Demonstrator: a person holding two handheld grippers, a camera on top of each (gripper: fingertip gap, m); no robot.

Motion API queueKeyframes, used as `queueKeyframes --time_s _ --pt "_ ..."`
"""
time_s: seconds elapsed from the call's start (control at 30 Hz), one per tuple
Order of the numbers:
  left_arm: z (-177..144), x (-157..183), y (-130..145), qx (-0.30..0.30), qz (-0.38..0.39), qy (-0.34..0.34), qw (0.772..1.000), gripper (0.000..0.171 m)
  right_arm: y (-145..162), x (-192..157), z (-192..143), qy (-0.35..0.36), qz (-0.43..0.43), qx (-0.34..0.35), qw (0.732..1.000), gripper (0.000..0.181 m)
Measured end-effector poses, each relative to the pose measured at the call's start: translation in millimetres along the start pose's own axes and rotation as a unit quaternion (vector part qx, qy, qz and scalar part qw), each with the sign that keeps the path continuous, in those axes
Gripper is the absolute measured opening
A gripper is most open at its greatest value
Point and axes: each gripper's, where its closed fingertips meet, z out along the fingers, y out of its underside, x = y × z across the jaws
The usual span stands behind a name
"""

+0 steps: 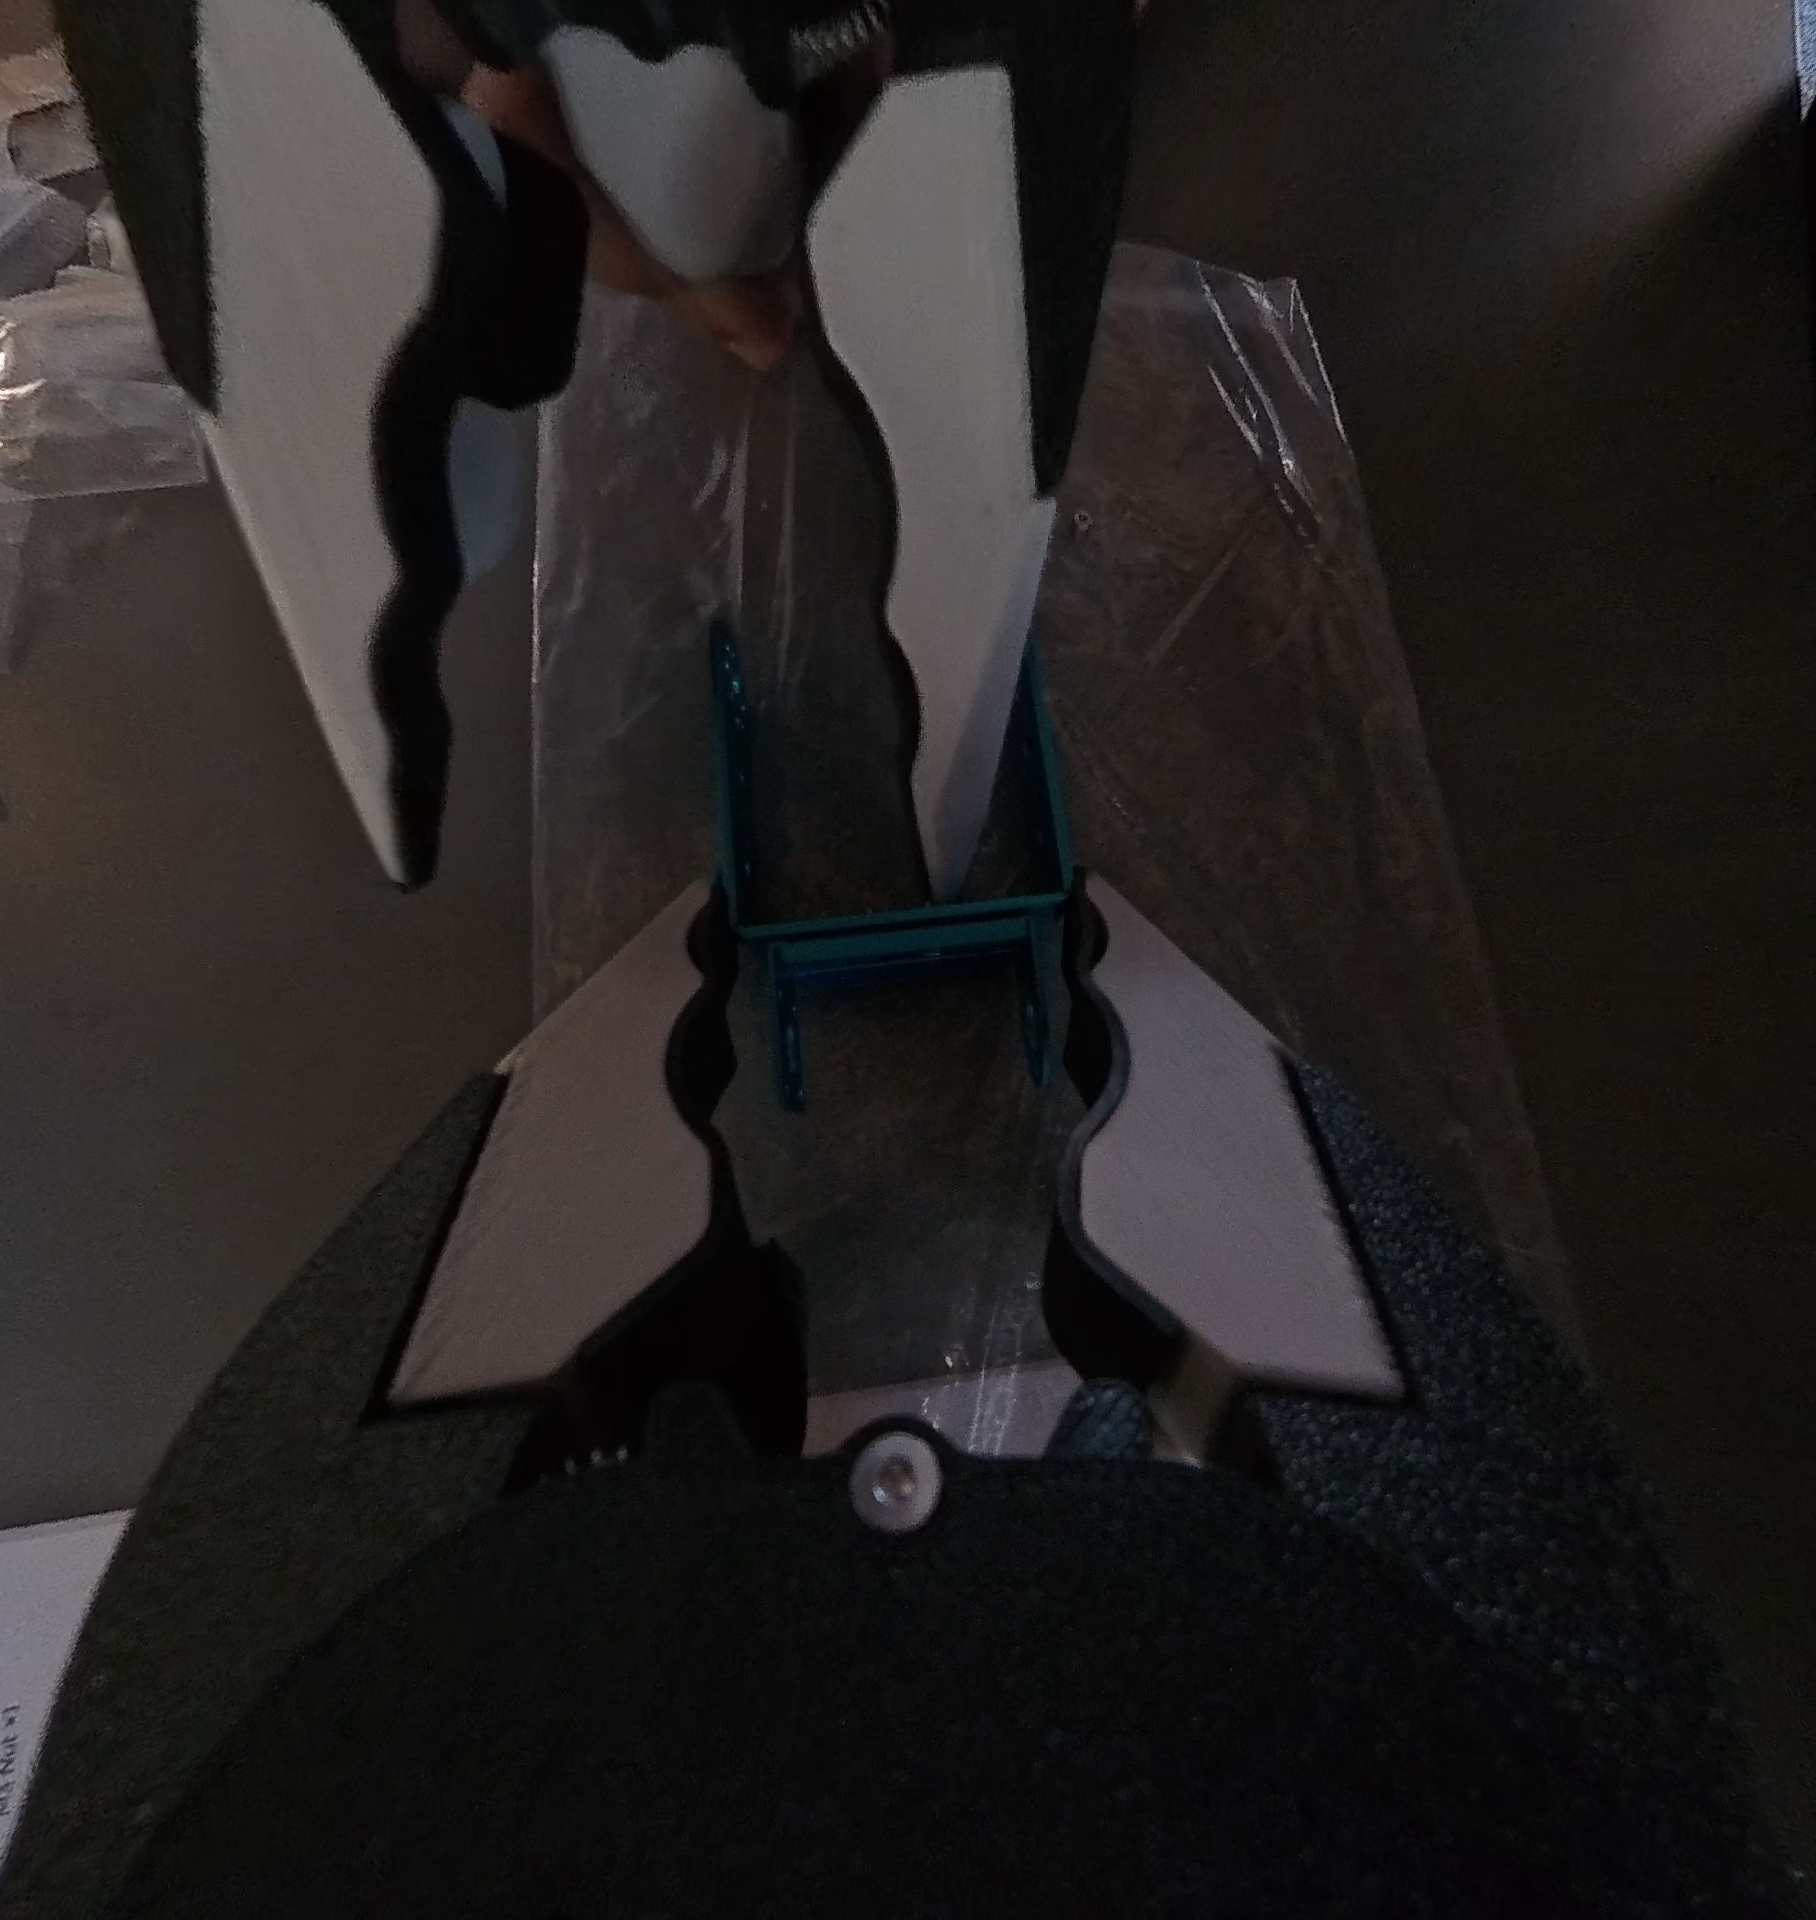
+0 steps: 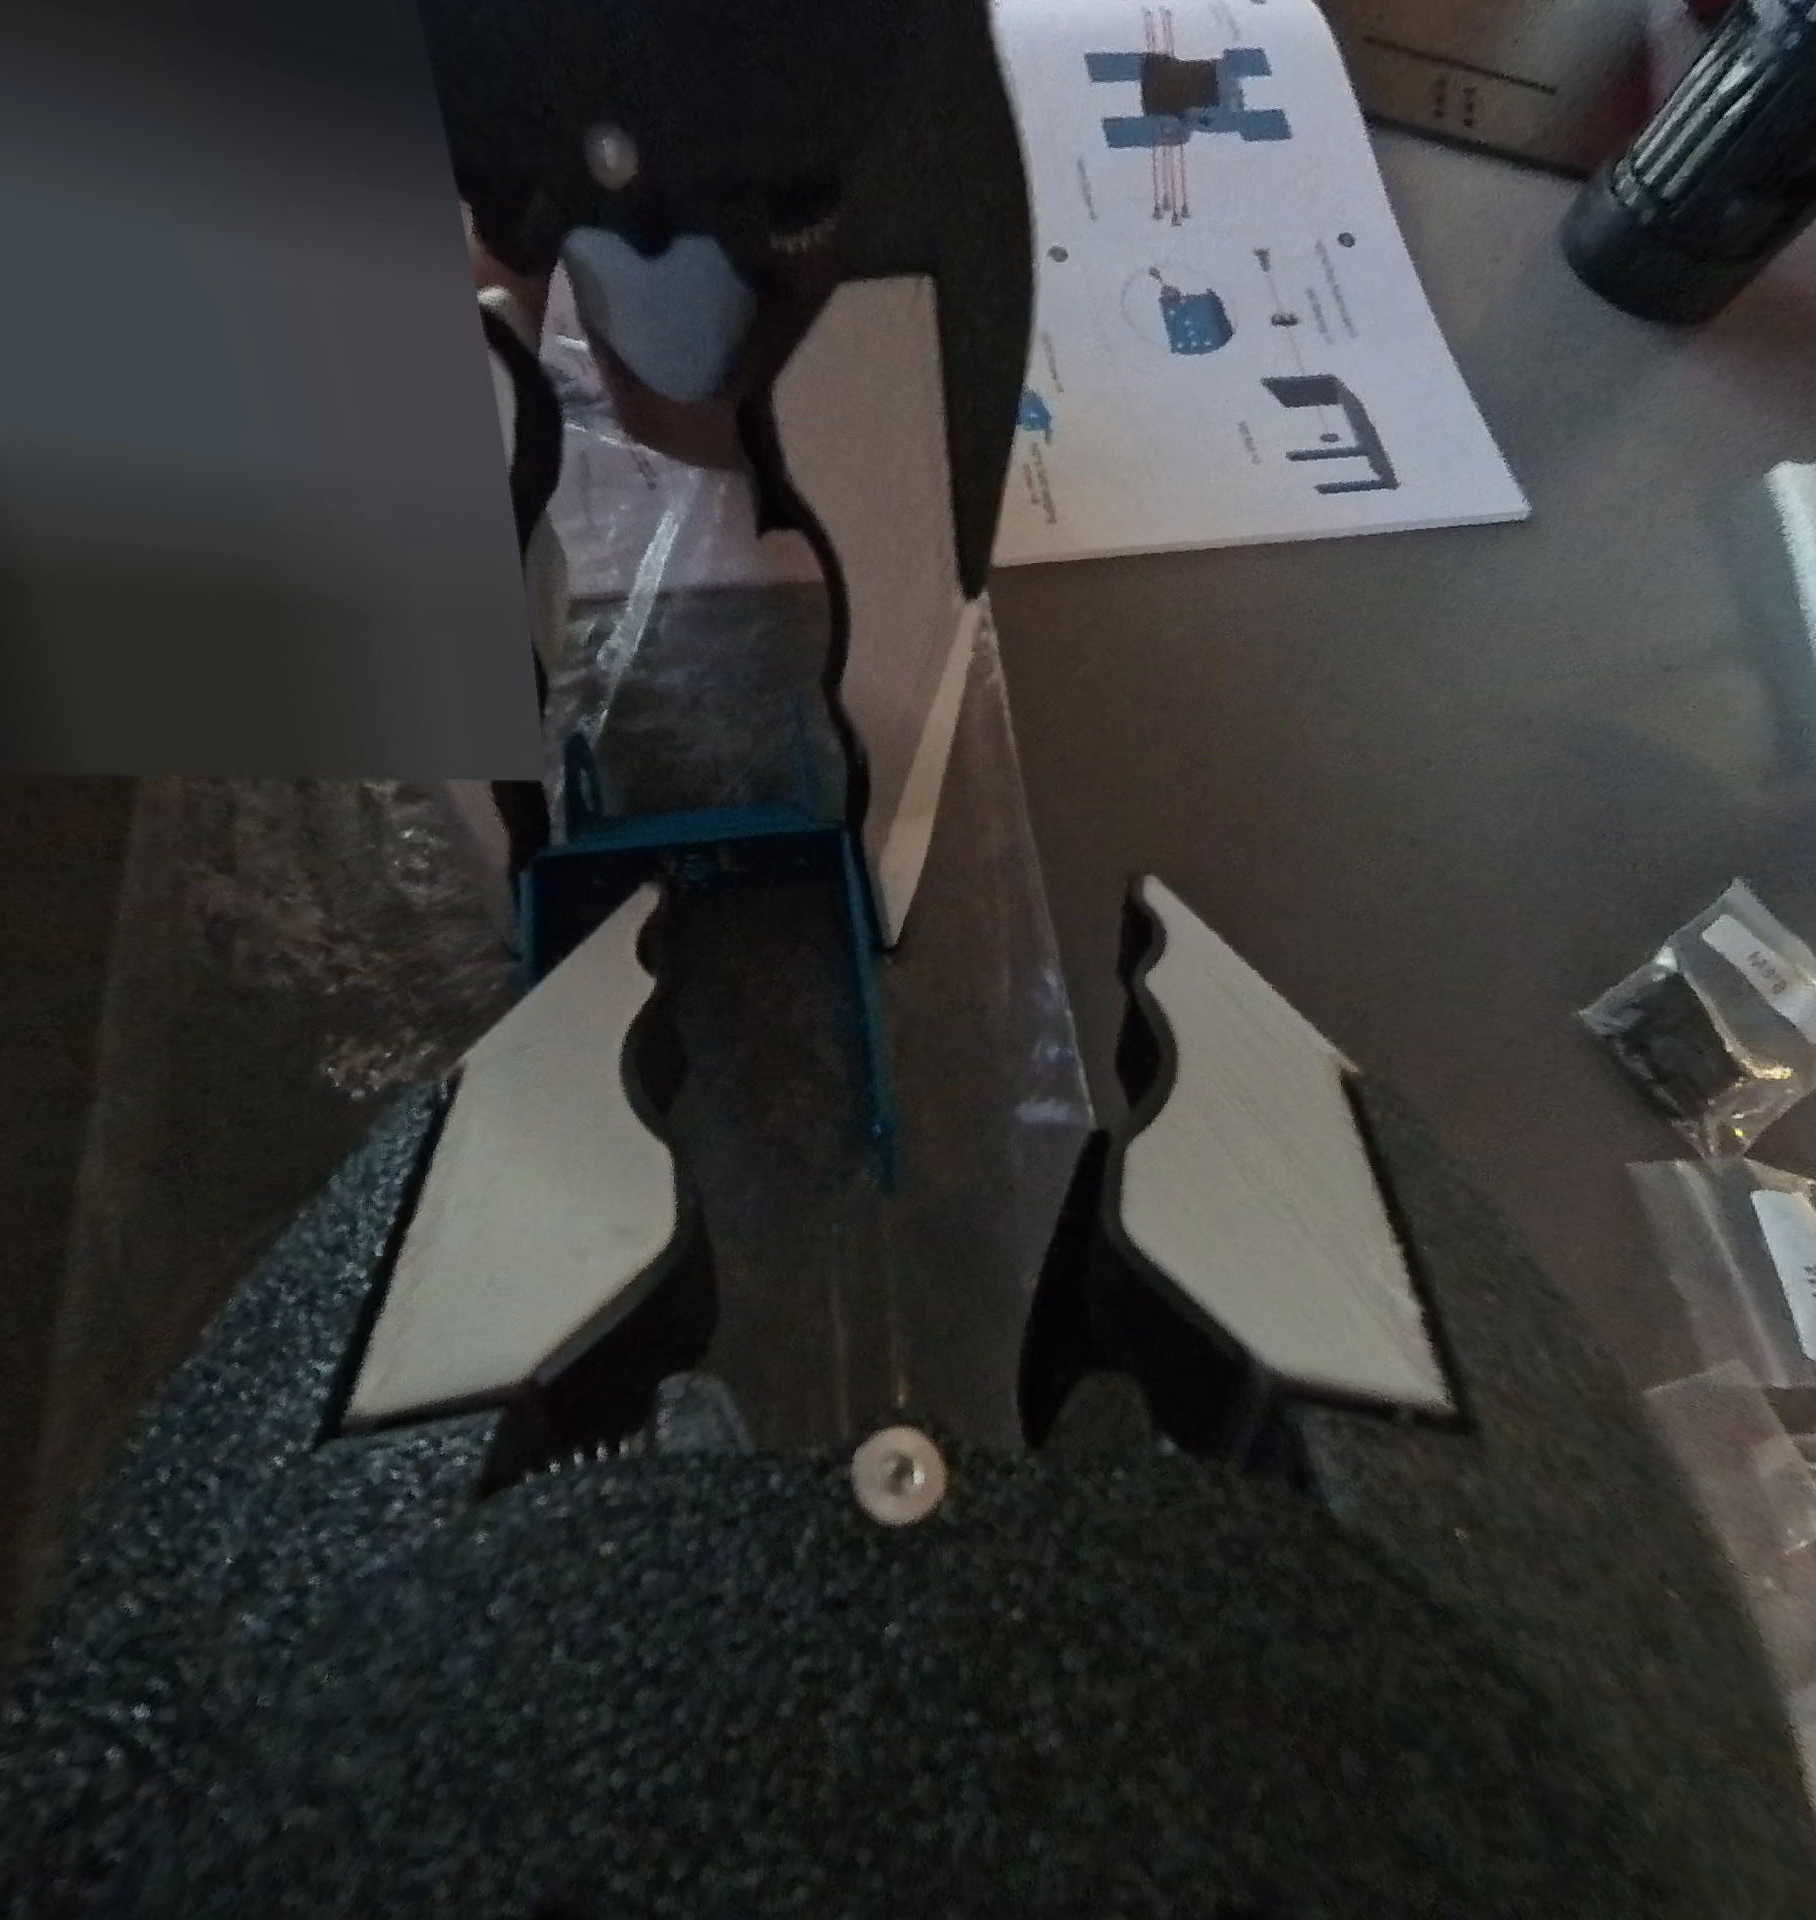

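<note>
My left gripper [image 1: 893, 920] is shut on a teal metal bracket [image 1: 883, 925], with one fingertip pressed against each side plate. The bracket hangs just above a clear plastic bag [image 1: 1247, 623] on the dark table. In the right wrist view the bracket [image 2: 675, 836] looks blue, and a left finger [image 2: 883, 675] comes down beside it from above. My right gripper [image 2: 899, 888] is wide open and holds nothing. Its left fingertip [image 2: 613, 956] reaches in under the bracket's cross plate, while its right fingertip stands apart over the bag [image 2: 987, 831]. It also shows in the left wrist view [image 1: 675, 888], facing my left gripper.
A printed instruction sheet [image 2: 1247, 260] lies at the back right, and its edge shows in the left wrist view [image 1: 10, 1662]. Small bags of hardware [image 2: 1693, 1018] lie along the right, with more in the left wrist view [image 1: 52, 416]. A dark cylinder [image 2: 1714, 156] and a cardboard box [image 2: 1486, 83] stand behind.
</note>
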Motion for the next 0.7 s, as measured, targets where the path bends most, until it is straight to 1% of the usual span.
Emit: queueKeyframes --time_s 0.07,0.1,0.2,0.23,0.27,0.3,0.37,0.47,0.53,0.63,0.7 --pt "-0.1 0.1 -0.1 0.0 0.0 0.0 1.0 0.063 4.0 -2.1 4.0 0.009 -0.02 -0.017 1.0 0.088" --pt "-0.1 0.2 -0.1 0.0 0.0 0.0 1.0 0.064 2.3 -2.0 4.0 0.011 -0.021 -0.014 1.0 0.086" --pt "0.0 0.0 -0.1 0.0 -0.001 0.0 1.0 0.064 2.6 4.0 2.8 0.011 0.005 -0.012 1.0 0.095" --pt "0.0 0.1 -0.1 0.0 -0.001 0.0 1.0 0.064 1.0 4.2 1.2 0.009 0.008 -0.005 1.0 0.093" --pt "-0.1 0.1 -0.1 0.0 -0.001 0.0 1.0 0.064 -0.9 5.0 -1.0 0.013 0.006 0.002 1.0 0.086" --pt "-0.1 0.1 -0.1 0.0 0.0 0.0 1.0 0.064 -1.1 7.1 -1.9 0.023 0.002 0.005 1.0 0.076" --pt "-0.1 0.2 -0.1 0.0 0.0 0.001 1.0 0.064 0.1 -1.6 -0.1 0.006 -0.015 -0.001 1.0 0.08" --pt "-0.1 0.3 -0.1 0.0 0.0 0.001 1.0 0.064 -0.4 -1.4 -0.4 0.008 -0.016 -0.001 1.0 0.081" --pt "-0.1 0.3 0.0 0.0 -0.001 0.001 1.0 0.064 1.1 -1.0 0.8 0.01 -0.017 -0.007 1.0 0.088" --pt "-0.1 0.3 -0.1 0.0 0.0 0.001 1.0 0.065 -0.4 -3.8 -0.9 -0.001 -0.017 0.0 1.0 0.087" --pt "-0.1 0.3 -0.1 0.0 0.0 0.001 1.0 0.064 -0.3 -2.6 0.1 0.005 -0.017 -0.002 1.0 0.088"
